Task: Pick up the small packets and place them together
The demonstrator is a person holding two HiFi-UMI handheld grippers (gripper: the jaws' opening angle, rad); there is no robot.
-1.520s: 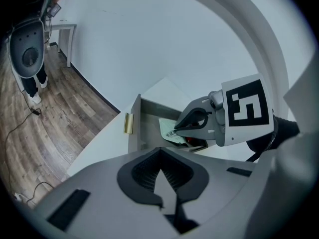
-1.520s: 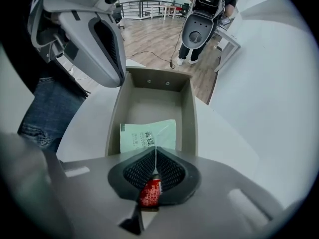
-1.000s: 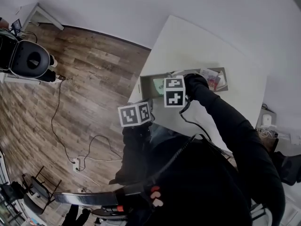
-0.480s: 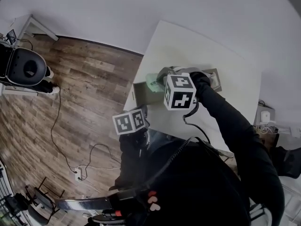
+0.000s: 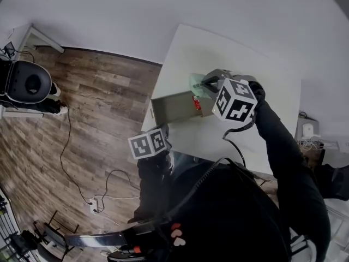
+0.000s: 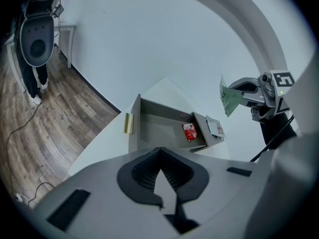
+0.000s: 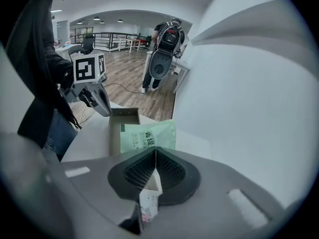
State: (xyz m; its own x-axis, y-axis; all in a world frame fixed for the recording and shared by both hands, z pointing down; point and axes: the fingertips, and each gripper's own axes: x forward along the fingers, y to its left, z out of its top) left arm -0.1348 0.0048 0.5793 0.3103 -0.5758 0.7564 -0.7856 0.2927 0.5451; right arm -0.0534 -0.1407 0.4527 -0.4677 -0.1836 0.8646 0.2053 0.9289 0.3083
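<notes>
Green packet: lower edge hidden between the jaws of the right gripper, print too small to read; in the head view that gripper covers the box's right end.

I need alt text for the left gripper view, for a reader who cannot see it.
The right claw holds a green packet in the air near an open grey box on a white table. A small red packet lies inside the box; the left claw is shut and empty.
</notes>
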